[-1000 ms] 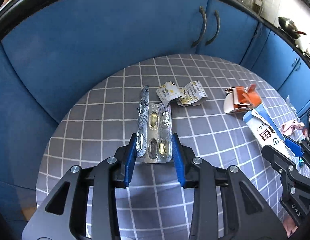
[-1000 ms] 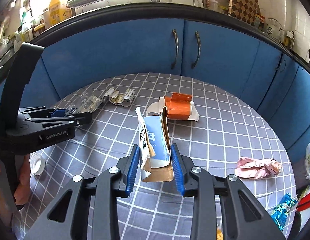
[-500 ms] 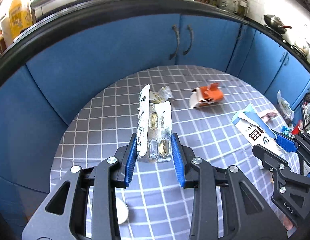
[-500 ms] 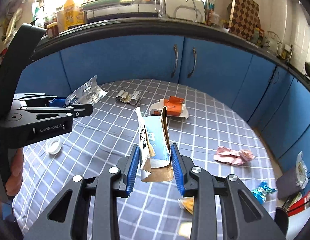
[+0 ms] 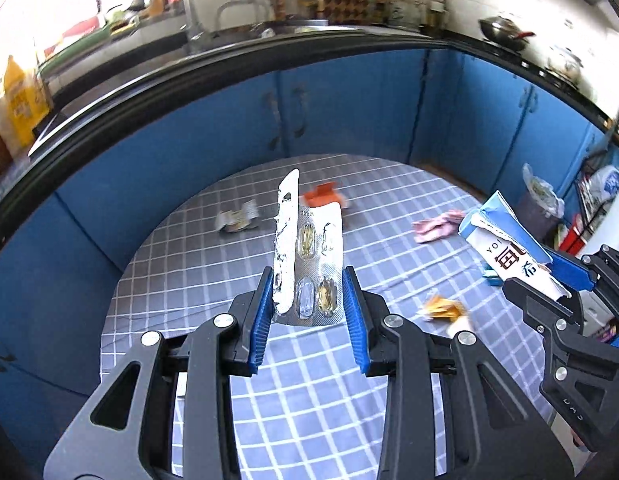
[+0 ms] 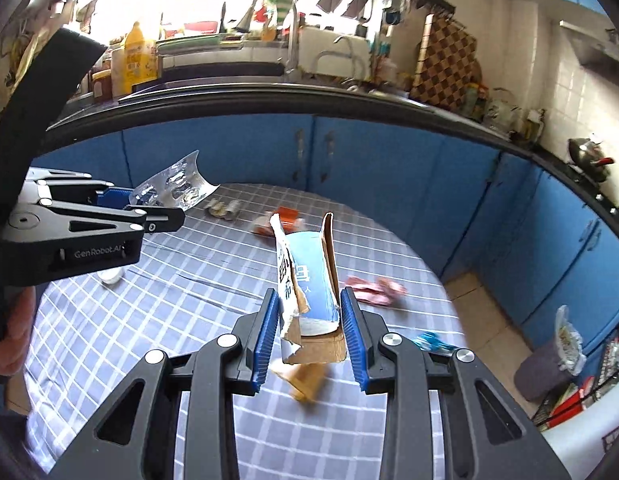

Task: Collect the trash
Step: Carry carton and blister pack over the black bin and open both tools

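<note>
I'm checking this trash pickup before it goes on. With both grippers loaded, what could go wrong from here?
1. The left gripper pinches only the bottom end of the blister pack; it may slip or bend out.
2. The torn carton in the right gripper has loose flaps and could shift.
3. The pink wrapper and other scraps on the table could be forgotten.

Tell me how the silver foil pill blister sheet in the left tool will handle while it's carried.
The silver foil pill blister sheet probably is light and springy: it stands up from the left tool, gripped only at its lower end. It likely flexes easily, since it curves in the right wrist view. Its smooth foil could slip between the pads if bumped.
</note>
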